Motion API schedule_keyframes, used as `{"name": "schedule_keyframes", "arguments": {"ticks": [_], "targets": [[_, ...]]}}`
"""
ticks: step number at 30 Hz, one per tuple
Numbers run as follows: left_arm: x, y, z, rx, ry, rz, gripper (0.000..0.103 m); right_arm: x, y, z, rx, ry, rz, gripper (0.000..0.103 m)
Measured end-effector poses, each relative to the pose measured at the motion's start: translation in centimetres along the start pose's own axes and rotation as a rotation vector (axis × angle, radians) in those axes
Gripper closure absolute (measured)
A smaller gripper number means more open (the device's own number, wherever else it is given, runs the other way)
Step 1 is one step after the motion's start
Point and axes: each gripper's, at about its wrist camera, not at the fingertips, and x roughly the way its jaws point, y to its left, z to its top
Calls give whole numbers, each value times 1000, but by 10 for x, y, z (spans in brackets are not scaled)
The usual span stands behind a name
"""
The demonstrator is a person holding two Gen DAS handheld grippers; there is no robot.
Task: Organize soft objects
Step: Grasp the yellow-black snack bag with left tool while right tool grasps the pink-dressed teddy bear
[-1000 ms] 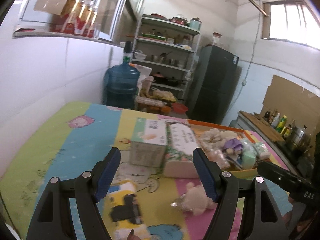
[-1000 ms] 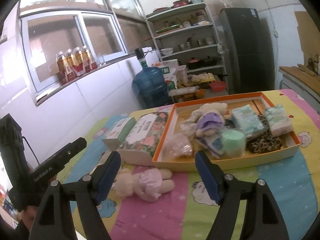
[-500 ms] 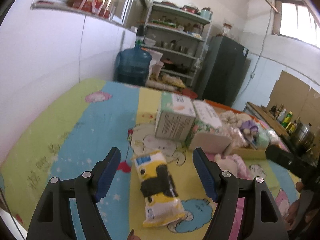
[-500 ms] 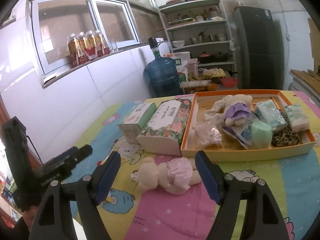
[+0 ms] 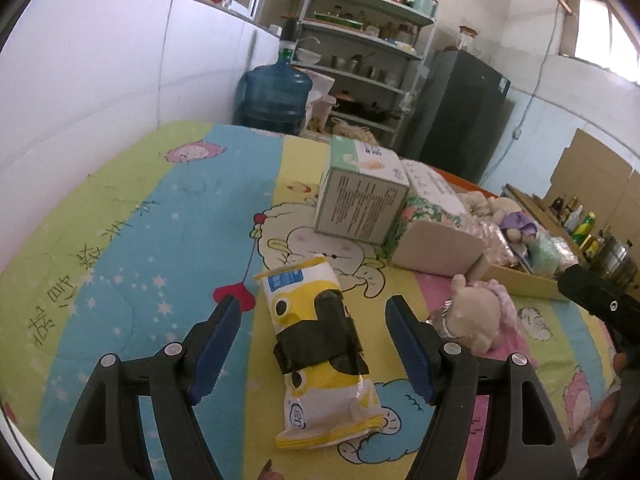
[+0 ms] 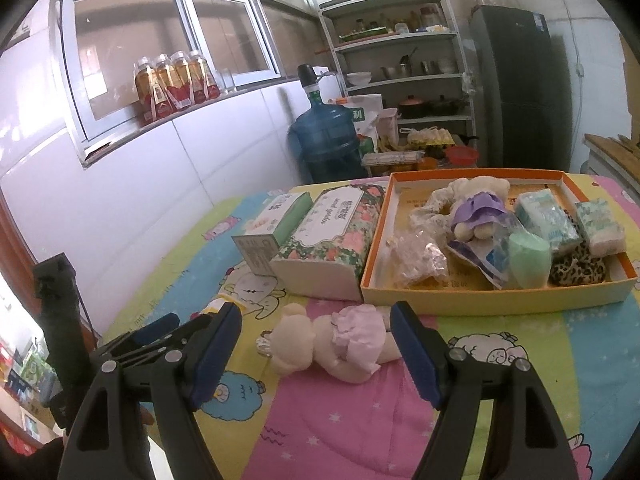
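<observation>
1. My left gripper (image 5: 314,334) has its jaws apart, straddling the yellow tissue pack (image 5: 320,354) without touching it; the pack lies flat on the patterned cloth (image 5: 132,240).
2. My right gripper (image 6: 316,346) is likewise spread wide, framing the plush doll (image 6: 332,346), no contact.
3. The doll lies just in front of the orange tray (image 6: 492,300), which holds soft items.

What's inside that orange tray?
The orange tray holds a plush in purple, a crinkly clear bag, a green roll, two tissue packs, and a leopard-print cloth. Anything beneath the pile is hidden.
</observation>
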Motion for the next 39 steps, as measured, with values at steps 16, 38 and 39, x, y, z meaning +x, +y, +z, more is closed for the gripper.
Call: {"name": "schedule_keyframes", "arguments": {"ticks": [16,38,39], "targets": [[15,-3,-6,40,44,-8,54,28,6,-1,-311,184,148,27],[18,11,10,20,43,12,54,95,43,-14,-1103,475,313,44],[19,11,9,21,44,11,54,98,42,-16,-1107,482,310,46]]}}
